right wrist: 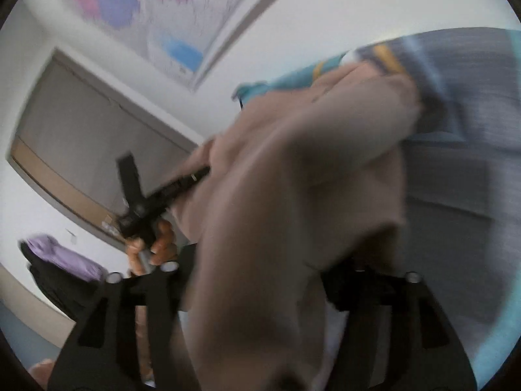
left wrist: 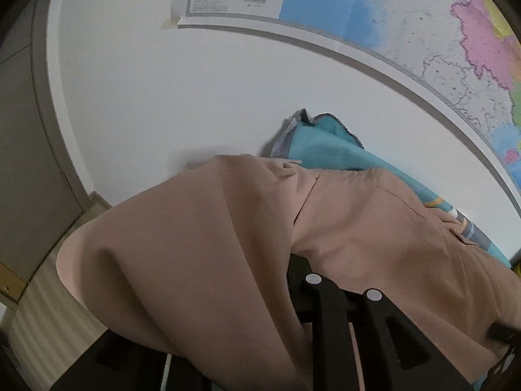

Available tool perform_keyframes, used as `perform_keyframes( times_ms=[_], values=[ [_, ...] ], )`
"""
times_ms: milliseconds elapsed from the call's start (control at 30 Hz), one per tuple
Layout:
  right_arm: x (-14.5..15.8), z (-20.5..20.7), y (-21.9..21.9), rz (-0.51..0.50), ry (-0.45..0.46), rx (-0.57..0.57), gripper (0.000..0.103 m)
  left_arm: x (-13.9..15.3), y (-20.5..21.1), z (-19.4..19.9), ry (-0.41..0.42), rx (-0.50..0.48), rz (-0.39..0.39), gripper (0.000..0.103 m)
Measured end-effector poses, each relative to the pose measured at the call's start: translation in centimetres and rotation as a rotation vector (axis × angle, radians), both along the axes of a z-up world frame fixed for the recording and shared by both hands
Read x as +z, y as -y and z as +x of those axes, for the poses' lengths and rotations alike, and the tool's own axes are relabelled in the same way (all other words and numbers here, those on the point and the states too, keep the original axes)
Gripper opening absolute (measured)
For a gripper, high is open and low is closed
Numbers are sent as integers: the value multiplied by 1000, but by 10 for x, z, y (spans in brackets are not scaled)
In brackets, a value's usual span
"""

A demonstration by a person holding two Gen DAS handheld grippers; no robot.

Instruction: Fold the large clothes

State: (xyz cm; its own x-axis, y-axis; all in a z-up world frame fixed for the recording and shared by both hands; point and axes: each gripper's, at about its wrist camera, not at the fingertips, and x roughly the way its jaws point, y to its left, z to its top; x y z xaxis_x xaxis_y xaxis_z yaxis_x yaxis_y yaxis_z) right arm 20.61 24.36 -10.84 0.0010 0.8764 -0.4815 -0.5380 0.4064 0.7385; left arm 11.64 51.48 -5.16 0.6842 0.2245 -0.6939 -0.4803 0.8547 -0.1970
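While left gripper (left wrist: 345, 285) pinches beige garment (left wrist: 202, 247), right gripper (right wrist: 260, 275) spread wide; map (left wrist: 407, 16) print unreadable.

Ahead of my black left gripper (left wrist: 345, 288) I see a plain dusty-pink garment (left wrist: 202, 254); beyond it a teal blanket (left wrist: 329, 150) with grey edging, and above, a pastel map (left wrist: 423, 32).

Matt beige woven-cloth garment (left wrist: 202, 244), fleecy teal blanket (left wrist: 329, 150), glossy paper map (left wrist: 407, 32), seemingly matt black plastic fingers (left wrist: 329, 319)
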Motion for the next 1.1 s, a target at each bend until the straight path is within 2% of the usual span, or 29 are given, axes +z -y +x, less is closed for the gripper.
perform_keyframes(
  times_ms=[67,100,133,167,267,333,400,433,467,533,567,633,700,800,833,933,1000,1067,1100],
  values=[
    [-3,8,18,35,-42,-27,62,1,-4,-4,7,-15,7,16],
    [-6,13,21,46,-71,-27,57,1,-7,-4,9,-20,-5,15],
    [-11,17,18,45,-101,-13,33,1,-10,-5,10,-21,-12,15],
    [-15,19,11,26,-112,15,17,4,-12,-3,8,-10,-20,14],
    [-1,11,-1,30,-3,32,13,19,-21,-1,37,19,-26,13],
    [-1,10,-13,23,16,42,13,19,-26,-2,30,56,-1,13],
    [-21,10,-9,-43,-38,52,16,8,-31,-2,2,66,-23,16],
    [-32,12,-4,-67,-79,47,18,1,-34,-4,-8,75,-45,25],
    [-35,15,1,-49,-99,39,18,-7,-33,-6,-35,78,-47,31],
    [-30,14,11,-55,-91,28,31,-9,-28,-11,-45,74,-26,37],
    [-23,7,10,-72,-69,16,36,-6,-22,-14,-58,67,3,42],
    [-6,2,21,-92,0,4,48,1,-10,-18,-90,57,63,66],
    [9,-6,23,-146,90,-28,49,8,3,-25,-111,43,123,73],
    [34,-17,38,-190,218,-94,49,13,22,-40,-176,54,228,76],
    [41,-21,40,-197,257,-107,49,15,26,-44,-176,62,258,81],
    [59,-36,23,-206,381,-106,49,27,43,-66,-145,78,341,82],
    [65,-47,1,-232,465,-47,51,36,54,-77,-96,49,330,83],
    [61,-47,-17,-263,486,-21,52,39,67,-77,-74,1,296,83],
    [55,-45,-20,-264,468,-8,53,39,75,-76,-60,-40,268,83]
  ],
)
